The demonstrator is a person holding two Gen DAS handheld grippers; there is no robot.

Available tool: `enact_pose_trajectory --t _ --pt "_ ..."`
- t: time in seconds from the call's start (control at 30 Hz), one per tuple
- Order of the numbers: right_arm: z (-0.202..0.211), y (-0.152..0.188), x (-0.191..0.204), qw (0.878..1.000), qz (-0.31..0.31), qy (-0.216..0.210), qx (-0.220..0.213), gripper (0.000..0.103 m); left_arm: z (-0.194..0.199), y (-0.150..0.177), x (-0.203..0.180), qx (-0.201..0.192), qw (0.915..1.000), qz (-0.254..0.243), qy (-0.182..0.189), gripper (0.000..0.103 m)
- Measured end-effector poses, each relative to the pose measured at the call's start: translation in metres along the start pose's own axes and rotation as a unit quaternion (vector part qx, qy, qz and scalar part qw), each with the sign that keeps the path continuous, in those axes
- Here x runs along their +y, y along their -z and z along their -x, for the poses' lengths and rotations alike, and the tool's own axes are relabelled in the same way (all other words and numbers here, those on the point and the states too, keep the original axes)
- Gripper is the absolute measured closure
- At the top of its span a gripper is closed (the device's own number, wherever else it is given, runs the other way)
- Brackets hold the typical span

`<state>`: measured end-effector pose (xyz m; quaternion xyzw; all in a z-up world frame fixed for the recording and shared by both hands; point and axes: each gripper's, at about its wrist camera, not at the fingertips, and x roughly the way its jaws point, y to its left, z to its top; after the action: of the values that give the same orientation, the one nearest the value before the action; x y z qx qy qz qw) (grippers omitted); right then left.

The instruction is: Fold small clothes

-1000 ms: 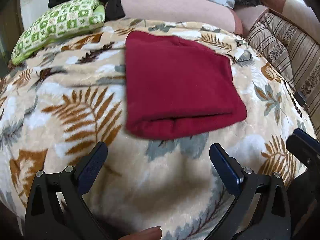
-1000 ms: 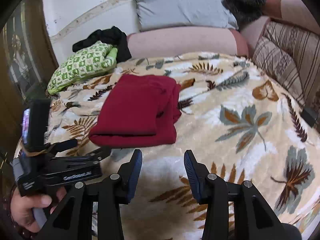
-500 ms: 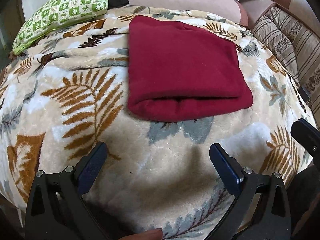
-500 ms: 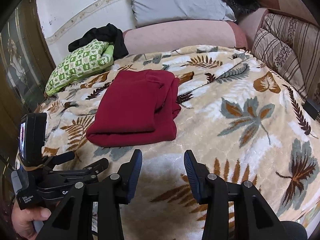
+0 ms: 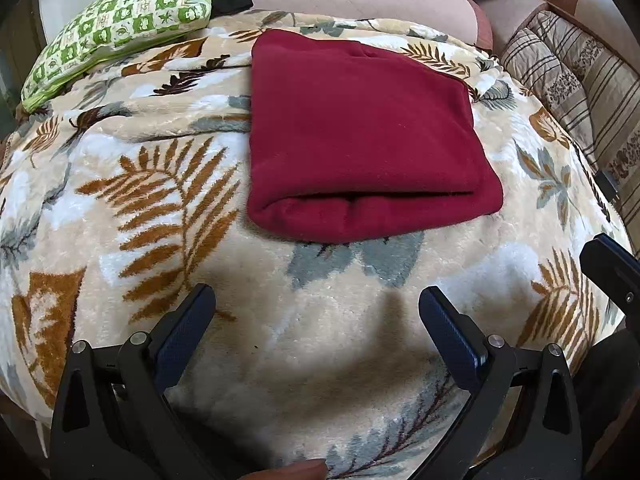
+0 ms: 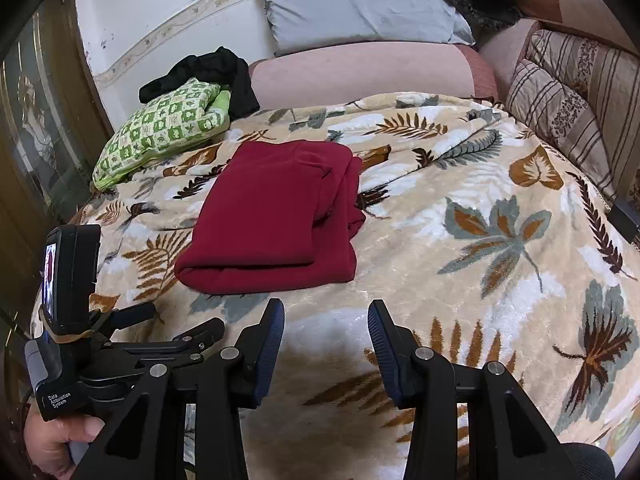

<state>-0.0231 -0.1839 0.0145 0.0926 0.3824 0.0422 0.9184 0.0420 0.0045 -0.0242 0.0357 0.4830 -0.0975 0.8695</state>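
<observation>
A dark red garment (image 5: 360,140) lies folded into a thick rectangle on the leaf-patterned blanket (image 5: 120,208); it also shows in the right wrist view (image 6: 276,216). My left gripper (image 5: 316,320) is open and empty, hovering just in front of the garment's near folded edge. My right gripper (image 6: 326,336) is open and empty, a little in front of and right of the garment. The left gripper's body (image 6: 120,344) shows at the lower left of the right wrist view.
A green checked cushion (image 6: 160,128) and a black garment (image 6: 216,68) lie at the back left. A grey pillow (image 6: 360,4) and a pink bolster (image 6: 360,72) line the back. Striped cushions (image 6: 568,96) run along the right side.
Both grippers have drawn back a little and tilted; the garment sits slightly farther up in the views. The garment has not moved. Both jaws stay open.
</observation>
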Motion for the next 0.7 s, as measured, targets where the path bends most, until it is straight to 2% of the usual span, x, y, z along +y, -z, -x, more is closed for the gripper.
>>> enact_pose_trajectory --t 0.5,0.7 --pt "-0.0007 0.0003 0.0004 1.000 0.000 -0.002 -0.003 0.061 0.0001 0.0002 -0.0017 -0.001 1.0000 -0.002 0.002 0.001" --pt "-0.0002 0.0002 0.0004 1.000 0.002 -0.002 -0.001 0.061 0.0038 0.0014 -0.0052 -0.014 0.9998 -0.010 0.012 0.001"
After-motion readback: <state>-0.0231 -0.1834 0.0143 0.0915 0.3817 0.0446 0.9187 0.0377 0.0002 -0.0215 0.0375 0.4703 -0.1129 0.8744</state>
